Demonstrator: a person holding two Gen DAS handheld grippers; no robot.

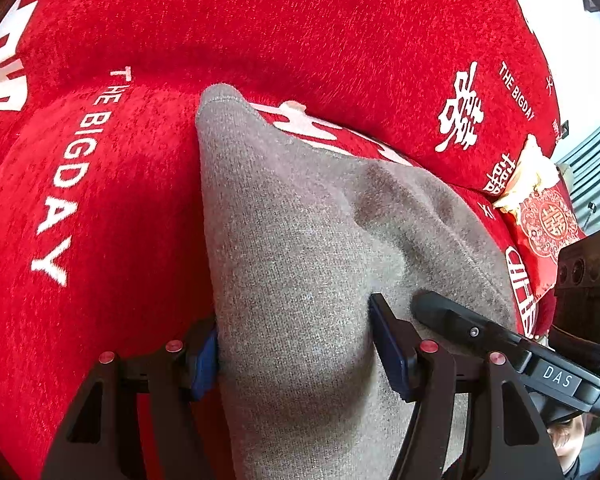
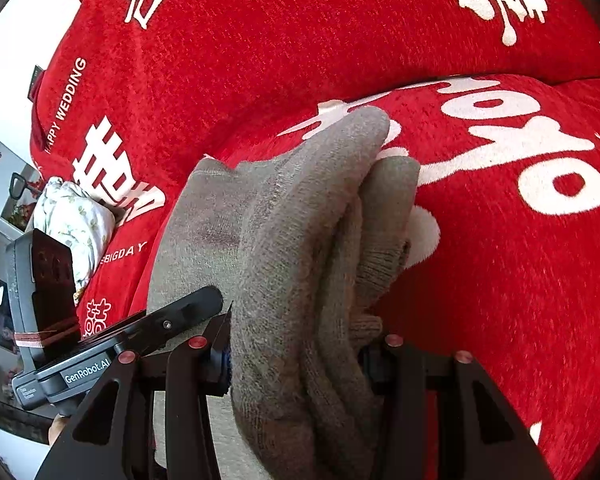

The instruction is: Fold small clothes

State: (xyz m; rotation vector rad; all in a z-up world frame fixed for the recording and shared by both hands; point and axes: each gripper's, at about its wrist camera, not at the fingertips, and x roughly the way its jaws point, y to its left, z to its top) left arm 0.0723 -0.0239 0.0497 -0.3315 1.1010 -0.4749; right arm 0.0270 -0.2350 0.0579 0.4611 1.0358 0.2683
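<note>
A grey knitted garment lies on a red sofa cover. In the left wrist view my left gripper has its blue pads on either side of a thick bunch of the grey knit and grips it. In the right wrist view my right gripper is shut on a stack of folded grey layers whose far end curls over onto the red cover. The right gripper's black finger lies against the knit beside the left gripper. The left gripper's finger shows in the right wrist view.
The red sofa cover with white lettering spans the seat and backrest. A red and gold patterned cushion sits at the right. A floral white cloth bundle lies at the left in the right wrist view.
</note>
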